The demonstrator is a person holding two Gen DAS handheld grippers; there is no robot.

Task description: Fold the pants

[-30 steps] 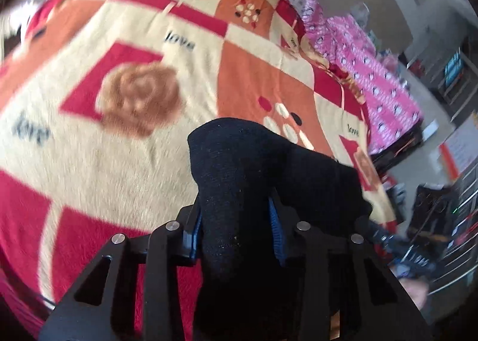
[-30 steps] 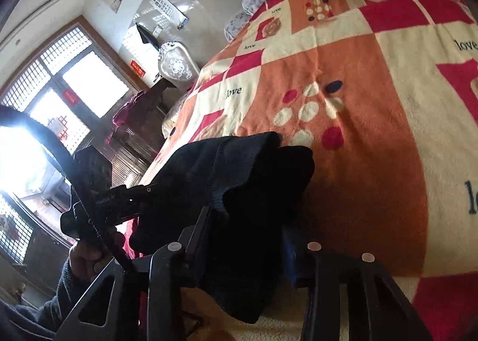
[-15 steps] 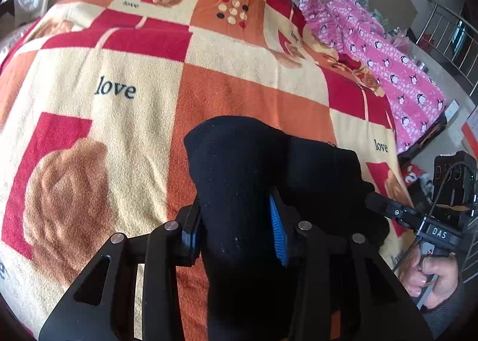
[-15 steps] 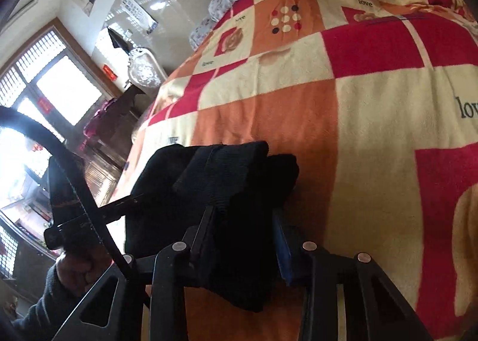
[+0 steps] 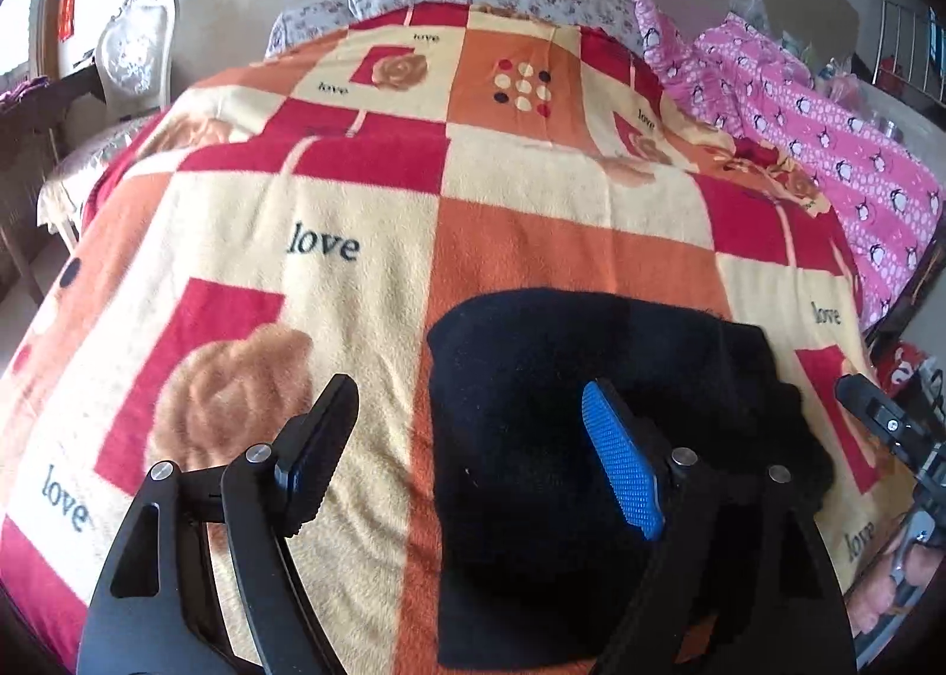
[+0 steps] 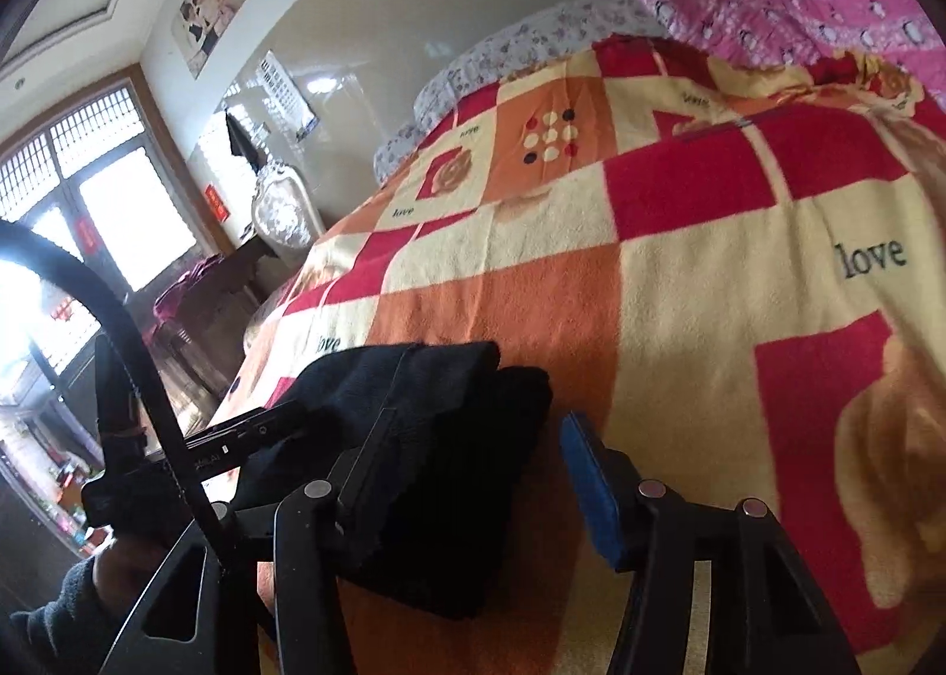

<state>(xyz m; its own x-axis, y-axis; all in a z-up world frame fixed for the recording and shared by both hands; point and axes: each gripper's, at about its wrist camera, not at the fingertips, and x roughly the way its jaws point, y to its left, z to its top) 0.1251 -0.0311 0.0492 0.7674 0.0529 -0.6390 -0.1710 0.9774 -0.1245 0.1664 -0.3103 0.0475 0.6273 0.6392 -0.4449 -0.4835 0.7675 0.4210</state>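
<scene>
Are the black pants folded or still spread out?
Folded: the black pants lie as a compact stacked bundle on the blanket, layered edges visible.

Checkered "love" blanket [image 5: 366,214], pink quilt [image 5: 828,143].

Spread right tongs [image 6: 473,421] straddle folded black pants [image 6: 437,438].

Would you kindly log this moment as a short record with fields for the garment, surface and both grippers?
garment: black pants, folded into a compact bundle
surface: checked "love" blanket on a bed
left gripper: open, fingers straddling the bundle's left edge
right gripper: open, bundle's right edge between the fingers
beyond: pink penguin-print bedding
</scene>
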